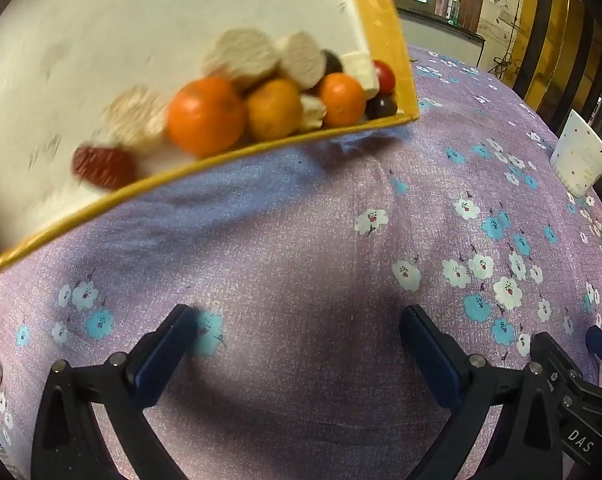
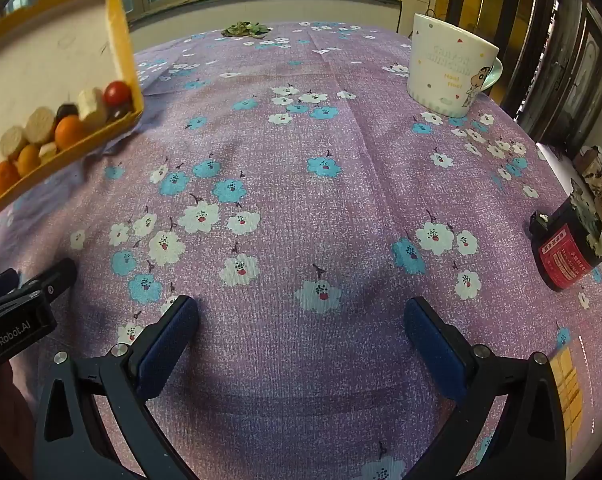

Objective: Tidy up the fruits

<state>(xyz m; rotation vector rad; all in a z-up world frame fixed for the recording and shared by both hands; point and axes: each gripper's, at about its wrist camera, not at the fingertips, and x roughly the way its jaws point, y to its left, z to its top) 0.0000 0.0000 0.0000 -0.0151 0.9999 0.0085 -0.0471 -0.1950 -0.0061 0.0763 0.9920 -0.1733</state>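
Both views face forward, sharing the tray [image 1: 261, 148]

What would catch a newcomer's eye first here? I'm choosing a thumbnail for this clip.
The yellow-rimmed tray at upper left, tilted, with oranges, pale round slices and a red cherry tomato heaped in its lower corner. Next, the purple floral tablecloth filling both views, with a white cartoon mug far right. Both the left gripper and right gripper hang open and empty over the cloth.
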